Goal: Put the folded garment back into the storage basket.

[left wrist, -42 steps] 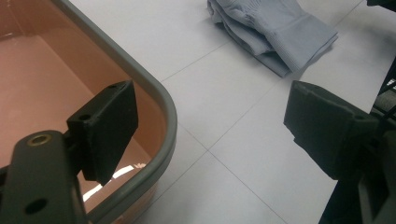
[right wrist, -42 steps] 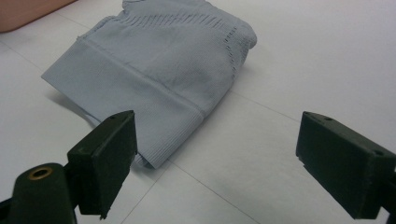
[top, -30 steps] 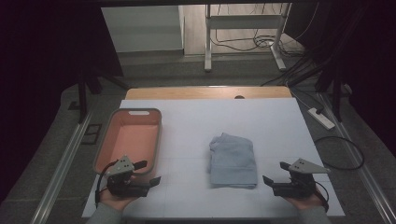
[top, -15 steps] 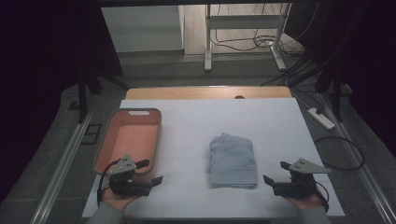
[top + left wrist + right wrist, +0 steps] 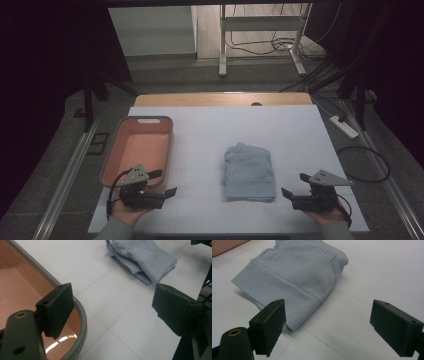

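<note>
Grippers gape beside folded grey garment (image 5: 249, 171)

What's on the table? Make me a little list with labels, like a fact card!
Table: white table top
Cloth: folded light blue cloth, lying flat between the two claws
Tray: orange tray with a grey rim, nothing visible inside, left of the cloth
Left claw: open, holding nothing, by the tray's near corner
Right claw: open, holding nothing, pointing at the cloth, not touching it
</note>
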Demonstrator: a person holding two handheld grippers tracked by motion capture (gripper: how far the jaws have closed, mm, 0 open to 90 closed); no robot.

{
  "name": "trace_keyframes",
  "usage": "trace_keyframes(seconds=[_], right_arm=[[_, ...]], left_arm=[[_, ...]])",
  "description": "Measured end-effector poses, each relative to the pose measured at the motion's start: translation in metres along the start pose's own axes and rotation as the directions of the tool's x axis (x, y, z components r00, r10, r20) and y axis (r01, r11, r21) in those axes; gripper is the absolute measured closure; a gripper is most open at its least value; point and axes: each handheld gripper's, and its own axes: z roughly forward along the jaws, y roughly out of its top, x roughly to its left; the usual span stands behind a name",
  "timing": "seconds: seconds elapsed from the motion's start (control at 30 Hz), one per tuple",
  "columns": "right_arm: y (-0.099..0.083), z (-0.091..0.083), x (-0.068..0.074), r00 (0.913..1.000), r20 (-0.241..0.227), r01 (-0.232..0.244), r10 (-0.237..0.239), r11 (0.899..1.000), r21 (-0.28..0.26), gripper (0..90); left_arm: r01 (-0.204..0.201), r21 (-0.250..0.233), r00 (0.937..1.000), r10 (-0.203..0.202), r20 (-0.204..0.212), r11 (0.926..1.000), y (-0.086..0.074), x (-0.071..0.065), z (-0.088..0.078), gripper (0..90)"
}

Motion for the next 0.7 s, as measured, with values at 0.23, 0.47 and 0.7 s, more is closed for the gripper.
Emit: trace_keyframes(seconds=[0.23, 0.47, 0.7], right_arm=[[0.0, 0.001, 0.0, 1.0, -0.001, -0.002, 0.002, 1.0, 0.0, 13.9], [0.0, 0.001, 0.0, 1.0, -0.002, -0.004, 0.004, 1.0, 0.0, 14.0], [0.0, 0.001, 0.0, 1.0, -0.003, -0.004, 0.004, 1.0, 0.0, 14.2]], left_arm=[[-0.005, 0.004, 0.9999, 0.005, 0.009, 1.0, 0.003, -0.002, 0.005, 17.1], [-0.008, 0.008, 0.9998, 0.008, 0.016, 0.9999, 0.008, -0.003, 0.01, 17.1], [-0.02, 0.012, 0.9994, 0.02, 0.027, 0.9997, 0.012, -0.007, 0.015, 17.1]])
